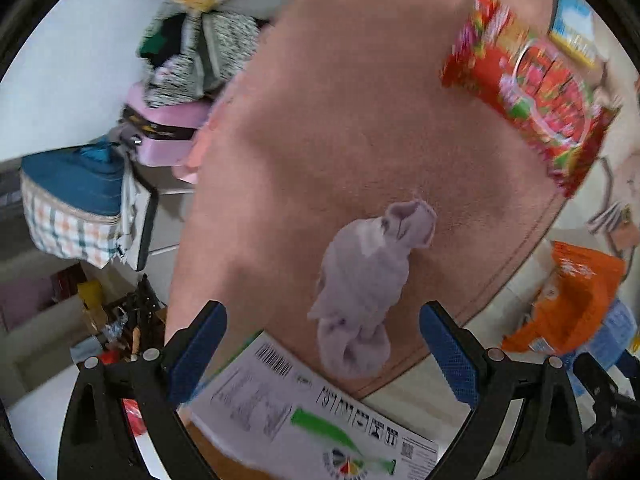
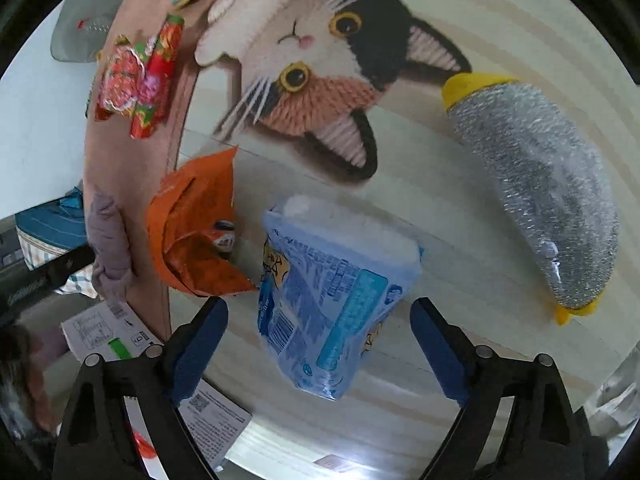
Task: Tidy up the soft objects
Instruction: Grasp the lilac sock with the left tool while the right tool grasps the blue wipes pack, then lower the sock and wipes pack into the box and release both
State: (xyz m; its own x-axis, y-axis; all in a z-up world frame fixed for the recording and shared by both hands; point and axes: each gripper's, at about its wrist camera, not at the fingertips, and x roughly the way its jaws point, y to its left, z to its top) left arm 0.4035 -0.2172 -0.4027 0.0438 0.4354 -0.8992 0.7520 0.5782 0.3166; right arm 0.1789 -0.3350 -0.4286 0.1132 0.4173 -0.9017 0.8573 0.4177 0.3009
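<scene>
Both grippers are hanging spread, empty: left gripper [image 1: 322, 354] facing sock [image 1: 366, 292], lying toward one o'clock; right gripper [image 2: 320, 354] over pouch [image 2: 334, 300].

The rug [image 1: 360, 120] is matt pink pile. The sock [image 1: 360, 280] is soft lilac knit. The red packet [image 1: 536, 100] and blue pouch [image 2: 332, 300] are glossy plastic film. The box [image 1: 300, 412] is matt printed card.

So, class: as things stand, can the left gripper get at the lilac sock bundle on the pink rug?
Probably yes. The left gripper is open, the lilac sock bundle lies between and just beyond its fingers, and nothing covers it on the pink rug.
</scene>
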